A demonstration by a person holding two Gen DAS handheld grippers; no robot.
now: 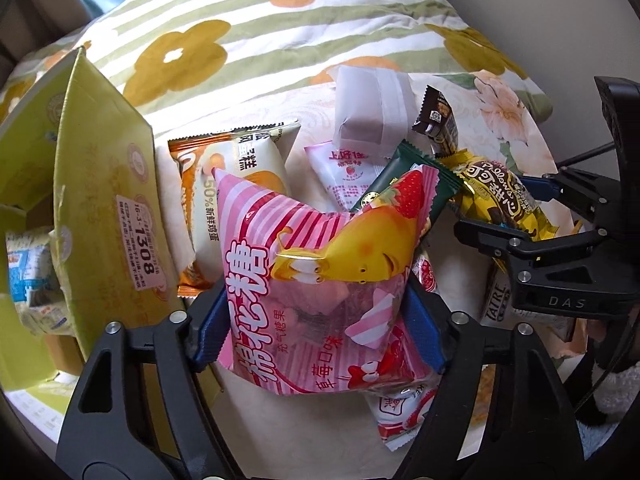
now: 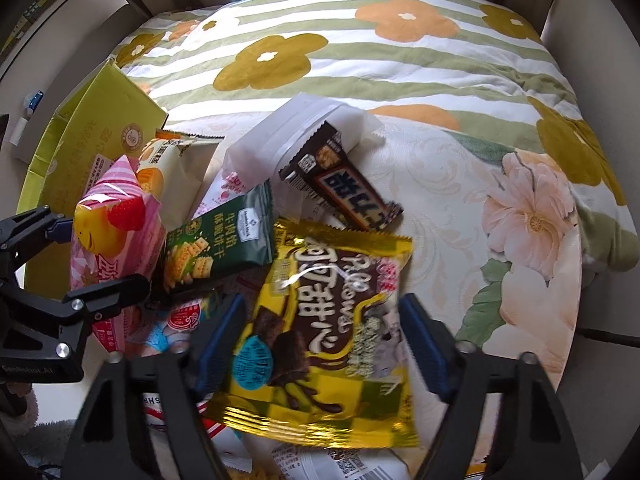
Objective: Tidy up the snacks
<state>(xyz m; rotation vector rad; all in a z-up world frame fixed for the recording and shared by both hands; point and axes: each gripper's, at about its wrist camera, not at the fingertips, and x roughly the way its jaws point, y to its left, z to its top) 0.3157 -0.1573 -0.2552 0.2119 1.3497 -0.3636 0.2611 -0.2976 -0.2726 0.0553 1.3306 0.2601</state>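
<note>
Snacks are heaped on a bed with a floral, striped quilt [image 1: 304,40].

Left edge of the bed: a yellow-green cardboard box [image 1: 108,200] is seen standing open, with a few packets inside. Just beside its wall an orange-and-white cake packet [image 1: 240,172] is laid flat.

Left gripper [image 1: 320,316] — its blue pads are pressed on both sides of a pink marshmallow bag [image 1: 312,272], which is puffed and pinched between them, above the pile.

Middle of the pile: a pink-and-white sachet [image 1: 344,172], a white translucent pouch [image 1: 368,108] and a dark green cracker packet [image 2: 224,248] are overlapped; the green packet is partly tucked behind the pink bag. A brown chocolate bar [image 2: 340,180] is laid across the white pouch.

Right gripper [image 2: 320,340] — a yellow-and-brown cocoa snack bag [image 2: 320,332] is caught between its blue pads; the left pad is touching the bag's edge, but whether the right pad is touching cannot be told. The frame is slightly blurred there.

Further packets are seen under both bags, mostly hidden.
</note>
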